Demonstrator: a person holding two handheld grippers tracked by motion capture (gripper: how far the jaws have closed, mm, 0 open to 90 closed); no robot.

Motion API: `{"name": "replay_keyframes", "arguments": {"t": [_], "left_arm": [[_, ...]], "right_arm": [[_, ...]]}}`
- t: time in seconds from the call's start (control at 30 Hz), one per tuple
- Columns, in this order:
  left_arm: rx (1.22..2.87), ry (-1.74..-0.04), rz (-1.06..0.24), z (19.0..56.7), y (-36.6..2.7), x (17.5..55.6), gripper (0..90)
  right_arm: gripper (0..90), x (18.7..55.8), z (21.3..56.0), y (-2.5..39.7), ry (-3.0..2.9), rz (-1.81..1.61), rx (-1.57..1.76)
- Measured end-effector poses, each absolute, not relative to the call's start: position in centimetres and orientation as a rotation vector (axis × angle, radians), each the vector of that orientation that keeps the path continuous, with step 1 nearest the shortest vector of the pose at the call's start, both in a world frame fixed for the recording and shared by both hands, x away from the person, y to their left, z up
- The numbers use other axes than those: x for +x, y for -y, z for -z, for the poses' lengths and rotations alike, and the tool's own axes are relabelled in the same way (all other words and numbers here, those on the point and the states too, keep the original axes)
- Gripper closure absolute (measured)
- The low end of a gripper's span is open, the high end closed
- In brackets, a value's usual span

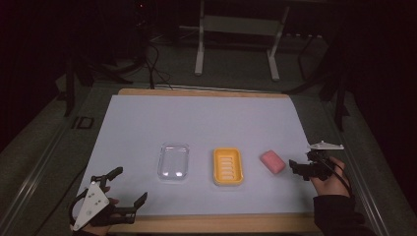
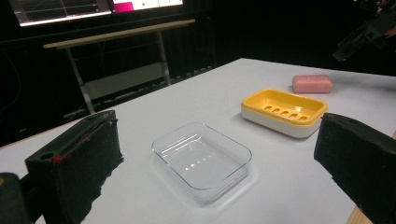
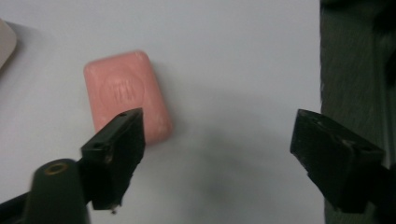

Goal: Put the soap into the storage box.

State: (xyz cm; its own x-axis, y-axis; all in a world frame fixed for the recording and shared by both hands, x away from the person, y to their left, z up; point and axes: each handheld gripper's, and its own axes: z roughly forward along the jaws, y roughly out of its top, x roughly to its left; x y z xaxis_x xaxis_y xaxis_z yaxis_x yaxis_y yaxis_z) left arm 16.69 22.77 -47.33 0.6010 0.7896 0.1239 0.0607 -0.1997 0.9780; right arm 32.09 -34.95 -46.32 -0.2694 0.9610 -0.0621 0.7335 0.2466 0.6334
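Three items sit in a row on a white table (image 1: 147, 128): a pink bar of soap (image 1: 272, 162), a yellow soap dish (image 1: 228, 166) to its left, and a clear plastic lid (image 1: 173, 161) farther left. The soap lies flat on the tabletop, apart from the dish. Just right of it hovers the right gripper (image 1: 301, 167), jaws spread wide with nothing between them. At the near left corner, the left gripper (image 1: 120, 186) is also wide open and empty, facing the lid.
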Motion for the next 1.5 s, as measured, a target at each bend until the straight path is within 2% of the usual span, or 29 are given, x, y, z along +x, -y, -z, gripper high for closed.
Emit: {"name": "replay_keyframes", "arguments": {"t": [0.23, 0.53, 0.7, 1.1, 1.27, 1.5], "left_arm": [[1.661, -0.716, -0.78, 47.3, -22.7, 16.7, 0.9], [1.67, -0.711, -0.784, 47.3, -22.7, 16.6, 0.9], [1.669, -0.712, -0.784, 47.4, -22.6, 16.7, 0.9], [1.671, -0.713, -0.786, 47.4, -22.6, 16.6, 0.9], [1.671, -0.713, -0.786, 47.4, -22.6, 16.6, 0.9], [1.671, -0.712, -0.787, 47.4, -22.7, 16.6, 0.9]], "right_arm": [[15.9, 32.6, 46.4, 34.8, -2.214, -0.526, 1.757], [20.1, 33.0, 47.0, 35.1, -2.343, -0.31, 1.88], [19.1, 33.0, 47.3, 35.1, -2.418, -0.202, 1.927], [20.6, 33.0, 47.9, 35.2, -2.633, -0.014, 1.968], [18.6, 32.9, 48.2, 35.1, -2.703, 0.051, 1.932], [16.3, 32.4, 48.3, 34.4, -2.884, 0.098, 1.723]]}}
